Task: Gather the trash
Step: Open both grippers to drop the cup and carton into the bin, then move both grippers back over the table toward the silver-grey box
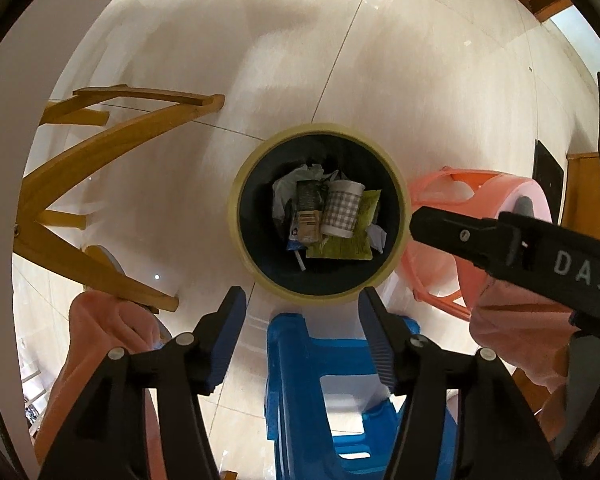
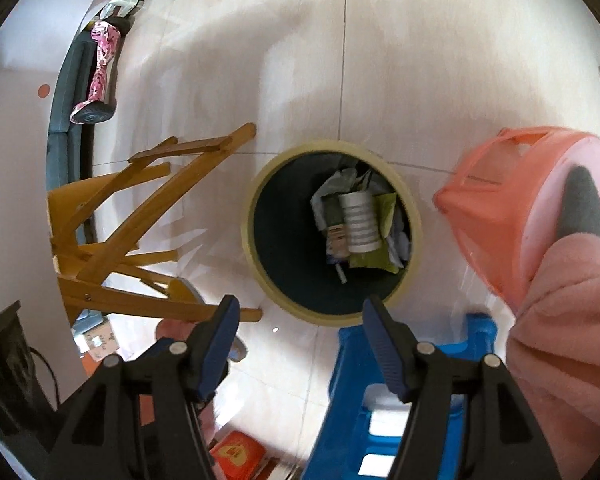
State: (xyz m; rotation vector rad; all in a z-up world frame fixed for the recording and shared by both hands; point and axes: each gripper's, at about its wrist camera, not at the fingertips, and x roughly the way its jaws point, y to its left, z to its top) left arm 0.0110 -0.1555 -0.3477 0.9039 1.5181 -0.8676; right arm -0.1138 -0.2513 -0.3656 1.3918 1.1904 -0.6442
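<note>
A round bin [image 1: 244, 240] with a pale yellow rim and a dark inside stands on the floor below both grippers. In it lie a chequered paper cup [image 1: 342, 210], a green wrapper [image 1: 352, 240], a small carton [image 1: 308, 212] and crumpled paper. My left gripper [image 1: 302, 302] hangs straight above the bin's near rim, open, with nothing between its blue pads. The right wrist view shows the same bin [image 2: 256, 256] and cup [image 2: 360, 222]. My right gripper [image 2: 298, 312] is open and empty over the near rim. Its black body [image 1: 500, 240] reaches in from the right of the left wrist view.
A blue plastic stool [image 1: 332, 392] stands just before the bin. A tipped orange-pink stool [image 1: 480, 216] lies to the right, a wooden chair [image 1: 100, 152] to the left. Pink sleeves [image 2: 560, 340] show at the edges. A sofa [image 2: 72, 120] with a pink hoverboard stands far left.
</note>
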